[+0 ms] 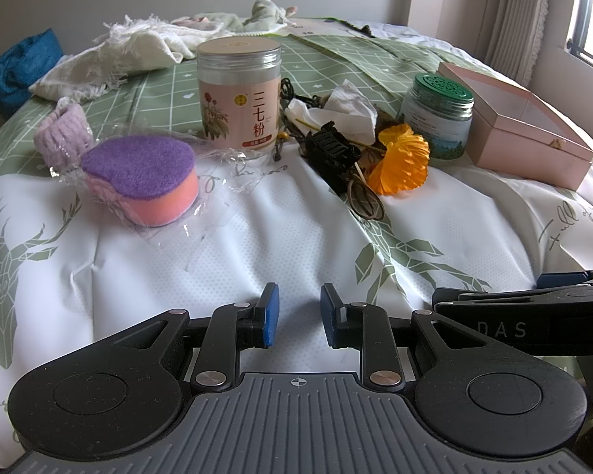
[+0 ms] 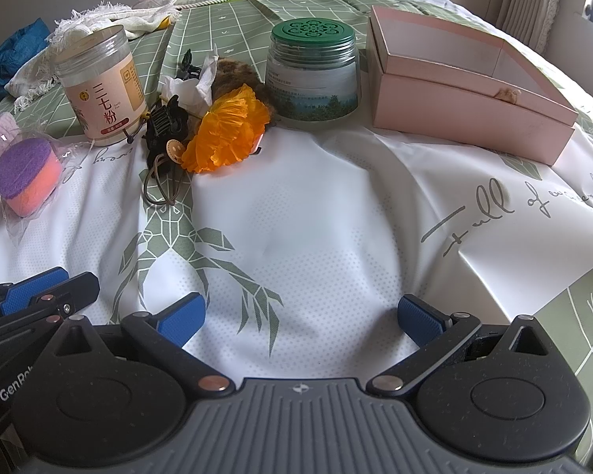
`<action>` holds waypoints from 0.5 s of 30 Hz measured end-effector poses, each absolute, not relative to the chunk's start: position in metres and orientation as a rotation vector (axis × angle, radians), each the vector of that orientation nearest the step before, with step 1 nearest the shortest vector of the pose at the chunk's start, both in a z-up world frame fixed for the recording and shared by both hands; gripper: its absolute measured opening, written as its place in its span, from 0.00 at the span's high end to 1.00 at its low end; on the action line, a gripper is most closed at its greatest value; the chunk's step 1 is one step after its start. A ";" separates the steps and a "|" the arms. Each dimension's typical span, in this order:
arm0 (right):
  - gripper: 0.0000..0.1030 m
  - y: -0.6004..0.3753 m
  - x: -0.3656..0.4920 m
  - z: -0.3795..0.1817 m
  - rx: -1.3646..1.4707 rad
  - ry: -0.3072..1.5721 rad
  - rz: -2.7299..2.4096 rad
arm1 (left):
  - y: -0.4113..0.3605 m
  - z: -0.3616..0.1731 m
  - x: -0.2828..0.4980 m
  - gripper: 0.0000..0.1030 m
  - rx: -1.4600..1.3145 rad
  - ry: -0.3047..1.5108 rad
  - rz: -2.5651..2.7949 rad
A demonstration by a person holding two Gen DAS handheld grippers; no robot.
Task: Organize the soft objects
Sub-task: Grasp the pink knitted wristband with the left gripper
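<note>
STEP: nothing picked yet | TOOLS: your left tool [image 1: 299,313] part-open, empty; right tool [image 2: 301,318] wide, empty | SPONGE [image 1: 140,179]: on bed, left of jar [image 1: 239,93] | NEXT: likely carry it to pink box [image 2: 470,87]

Bed [image 2: 296,237], green-white cover: sponge [image 1: 146,177], 2 jars [image 1: 239,94], pink box [image 2: 466,94], orange flower [image 2: 225,130].
</note>
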State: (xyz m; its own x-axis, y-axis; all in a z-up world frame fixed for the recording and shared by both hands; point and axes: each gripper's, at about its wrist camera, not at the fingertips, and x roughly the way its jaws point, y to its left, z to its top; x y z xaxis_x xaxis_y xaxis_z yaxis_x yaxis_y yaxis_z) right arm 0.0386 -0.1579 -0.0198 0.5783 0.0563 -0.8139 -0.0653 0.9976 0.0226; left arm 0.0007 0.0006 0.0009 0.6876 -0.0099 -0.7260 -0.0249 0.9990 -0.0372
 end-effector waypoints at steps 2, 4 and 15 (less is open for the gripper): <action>0.00 -0.158 0.038 -0.020 -0.013 0.952 0.070 | 0.001 0.001 0.001 0.74 -0.046 0.813 0.008; 0.00 -0.157 0.038 -0.020 -0.015 0.953 0.068 | 0.001 0.001 0.001 0.74 -0.047 0.813 0.008; 0.00 -0.154 0.049 -0.018 0.003 1.029 0.041 | 0.031 0.007 0.015 0.74 -0.257 0.848 -0.022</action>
State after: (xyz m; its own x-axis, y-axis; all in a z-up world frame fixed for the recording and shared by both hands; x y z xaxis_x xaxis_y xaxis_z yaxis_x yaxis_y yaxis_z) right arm 0.0492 -0.1538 -0.0175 0.5149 0.0354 -0.8565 -0.0326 0.9992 0.0217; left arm 0.0153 0.0313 0.0073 0.6633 -0.1216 -0.7384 -0.0827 0.9687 -0.2339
